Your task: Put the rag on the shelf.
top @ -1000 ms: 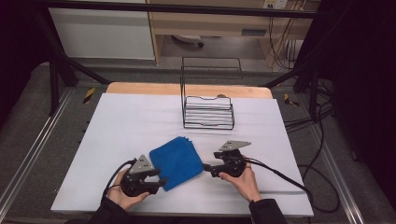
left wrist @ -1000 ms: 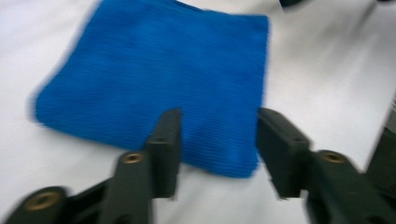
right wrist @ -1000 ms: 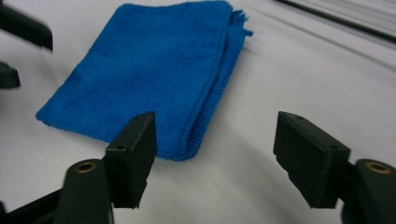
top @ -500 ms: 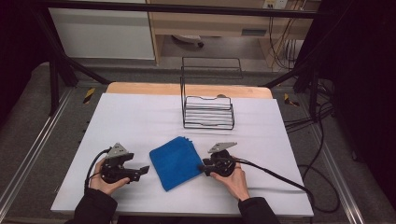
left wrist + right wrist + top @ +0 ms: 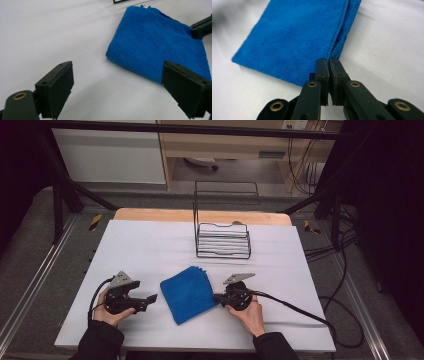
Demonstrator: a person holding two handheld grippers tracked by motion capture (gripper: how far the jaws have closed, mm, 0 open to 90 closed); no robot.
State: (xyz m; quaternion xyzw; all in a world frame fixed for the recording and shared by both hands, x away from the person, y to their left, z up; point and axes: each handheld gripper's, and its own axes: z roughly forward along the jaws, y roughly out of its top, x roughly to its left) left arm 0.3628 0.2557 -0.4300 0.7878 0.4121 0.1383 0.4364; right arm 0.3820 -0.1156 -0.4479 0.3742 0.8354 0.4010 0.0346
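A folded blue cloth [image 5: 189, 292] lies flat on the white table [image 5: 150, 245] between my two grippers. My left gripper [image 5: 149, 301] rests a little to the left of it. Its jaws have just been opening and now stand wide with nothing between them. In the left gripper view the cloth [image 5: 160, 47] lies ahead and to the right of that gripper [image 5: 120, 87]. My right gripper [image 5: 216, 297] has just been closing and is shut. Its tips [image 5: 329, 62] meet at the cloth's [image 5: 297, 37] layered near edge, with no fabric visibly between the pads.
A black wire rack [image 5: 222, 240] stands at the back middle of the table. A wooden strip [image 5: 150, 214] runs along the far edge. A black cable [image 5: 300, 312] trails right from the right gripper. Bare white surface lies to the left and in front.
My left gripper let go of the cloth, drew off to the left and opened wide. The cloth settled flat. The right gripper's jaws closed at the cloth's right edge.
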